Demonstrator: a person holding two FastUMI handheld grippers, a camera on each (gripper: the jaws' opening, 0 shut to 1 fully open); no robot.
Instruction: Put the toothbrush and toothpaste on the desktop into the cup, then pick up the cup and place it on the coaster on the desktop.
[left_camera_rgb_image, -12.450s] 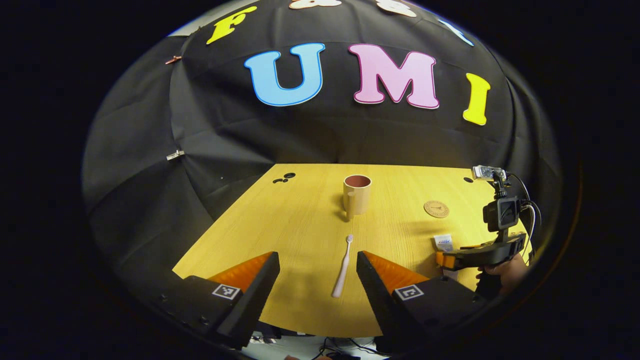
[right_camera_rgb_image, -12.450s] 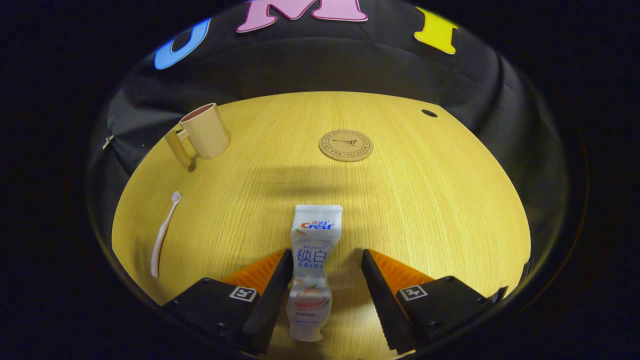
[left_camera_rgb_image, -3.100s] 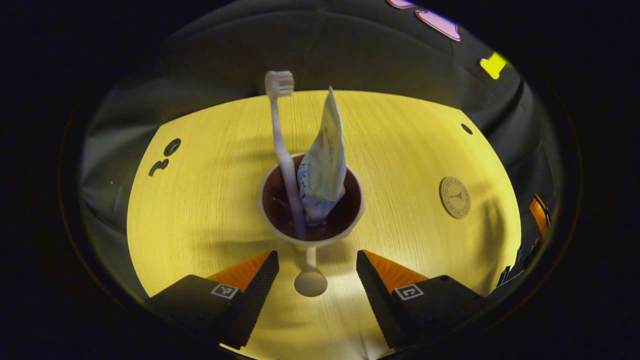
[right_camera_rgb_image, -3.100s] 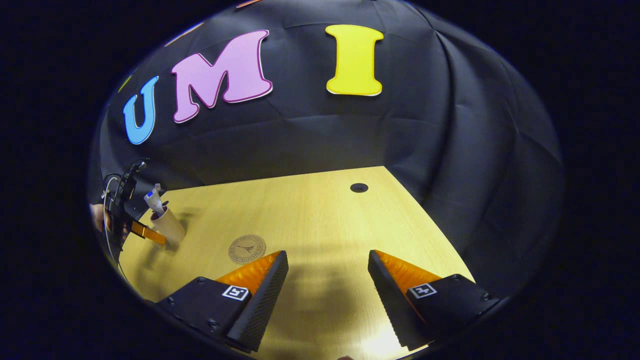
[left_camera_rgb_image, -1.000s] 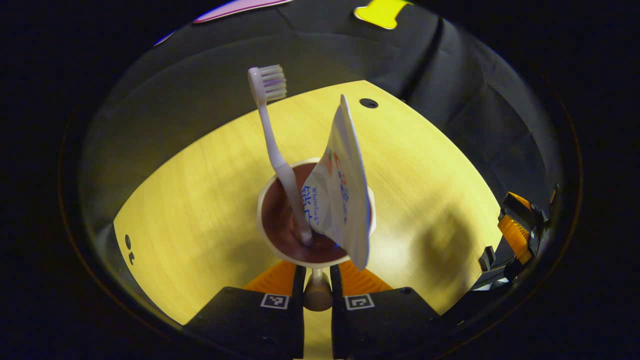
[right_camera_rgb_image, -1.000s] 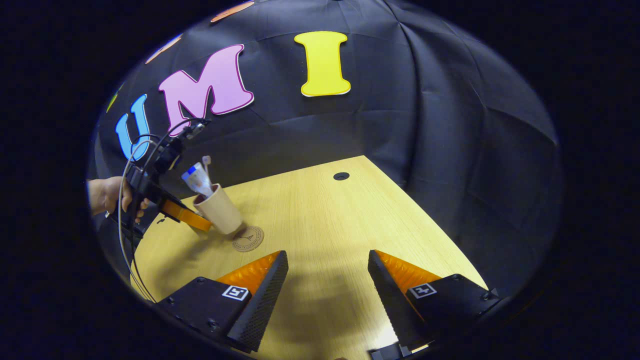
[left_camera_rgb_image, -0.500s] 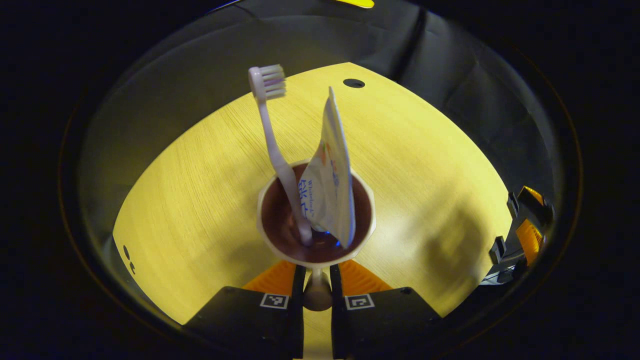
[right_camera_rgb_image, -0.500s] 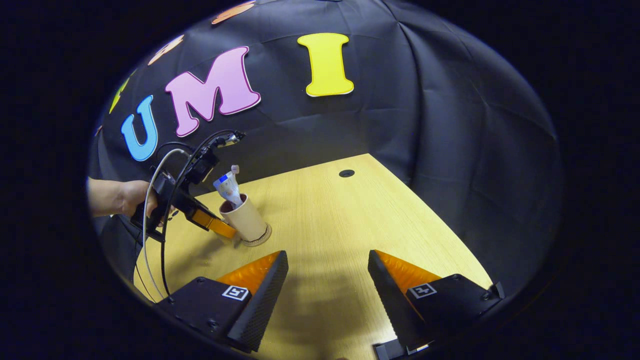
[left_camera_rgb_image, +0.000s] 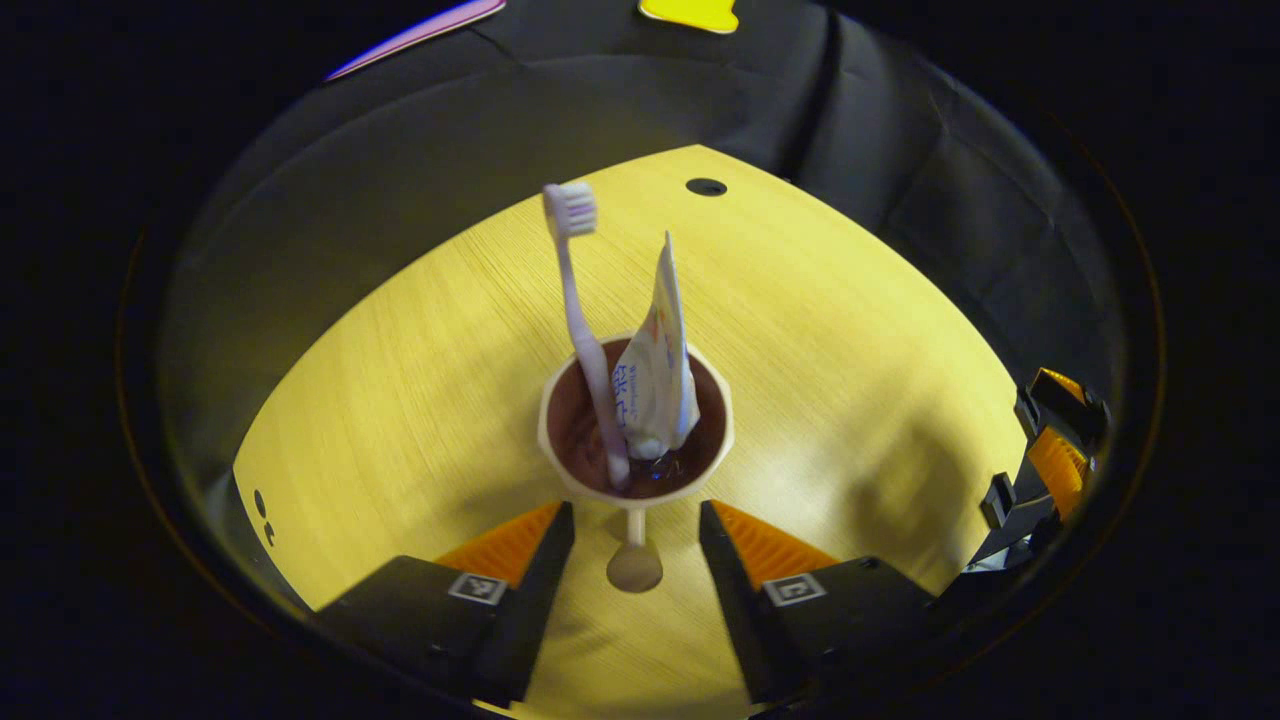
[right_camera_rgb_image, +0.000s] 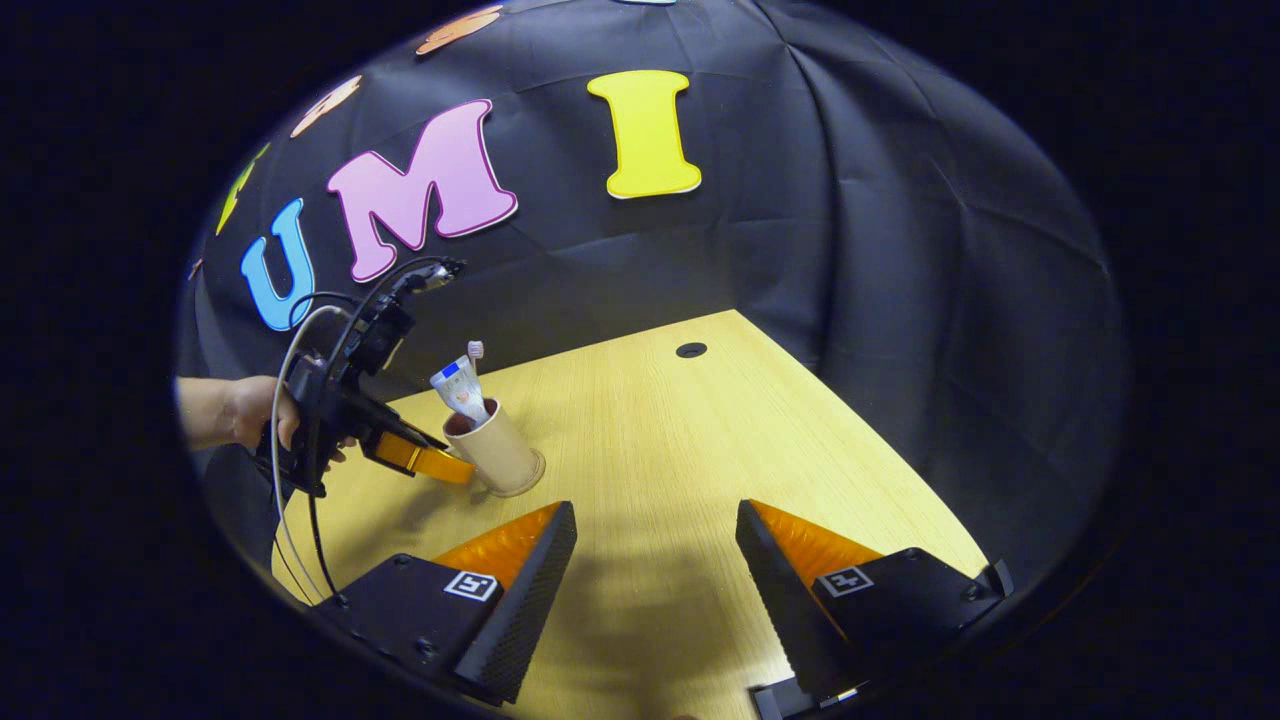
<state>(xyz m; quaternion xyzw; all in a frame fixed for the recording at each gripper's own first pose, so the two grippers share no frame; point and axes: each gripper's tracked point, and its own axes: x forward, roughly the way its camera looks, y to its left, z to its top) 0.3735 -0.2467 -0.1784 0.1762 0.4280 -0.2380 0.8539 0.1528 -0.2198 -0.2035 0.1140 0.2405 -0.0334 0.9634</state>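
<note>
A beige cup (left_camera_rgb_image: 700, 470) with a dark inside stands on the yellow desktop (left_camera_rgb_image: 400, 380), its handle (left_camera_rgb_image: 634, 560) toward me. A pale toothbrush (left_camera_rgb_image: 580, 300) and a white toothpaste tube (left_camera_rgb_image: 660, 370) stand in it. My left gripper (left_camera_rgb_image: 632, 520) is open, one finger on each side of the handle, apart from it. In the right gripper view the cup (right_camera_rgb_image: 497, 455) sits on the round coaster (right_camera_rgb_image: 528, 483), whose edge peeks out beneath it, and the left gripper (right_camera_rgb_image: 425, 460) is beside it in a hand (right_camera_rgb_image: 250, 415). My right gripper (right_camera_rgb_image: 655, 545) is open over bare desktop.
A round cable hole (left_camera_rgb_image: 706, 187) lies near the desktop's far corner, also the cable hole (right_camera_rgb_image: 690, 350) in the right gripper view. Two small holes (left_camera_rgb_image: 263, 505) sit at the left edge. The right gripper (left_camera_rgb_image: 1050, 450) shows at the right edge. Black cloth walls the desk.
My left gripper has opened off the cup's handle and drawn back a little. The cup now stands on the coaster. The right gripper has hardly moved.
</note>
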